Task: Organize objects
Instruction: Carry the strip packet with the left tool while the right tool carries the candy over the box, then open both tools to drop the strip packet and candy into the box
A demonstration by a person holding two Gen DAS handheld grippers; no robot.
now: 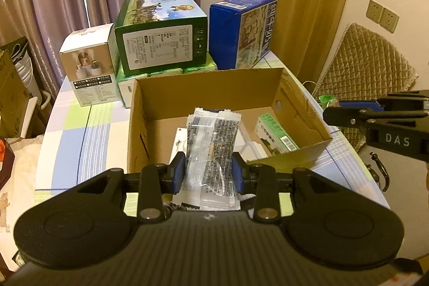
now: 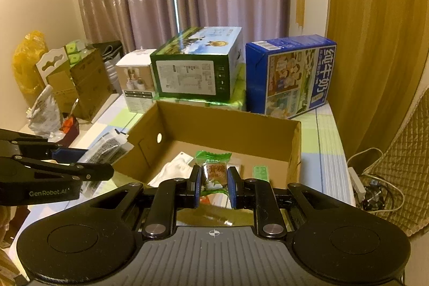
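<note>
Both claws carry items to the cardboard box (image 1: 203, 87): left claw (image 1: 209, 170) pinches a clear packet (image 1: 211, 152), right claw (image 2: 214, 184) a green candy (image 2: 214, 173); releasing inside probably follows.

Dim yellowish indoor light, fisheye-warped soft edges

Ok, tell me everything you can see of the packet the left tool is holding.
The packet is a flat, sealed plastic sachet pack, clear with dense black print and white crimped ends. The left tool is shut on it, blue pads pinching its lower half from both sides. It stands roughly upright, slightly crinkled, above the near edge of the open cardboard box. In the right wrist view it shows at the box's left wall. Nothing else visibly touches it.
</note>
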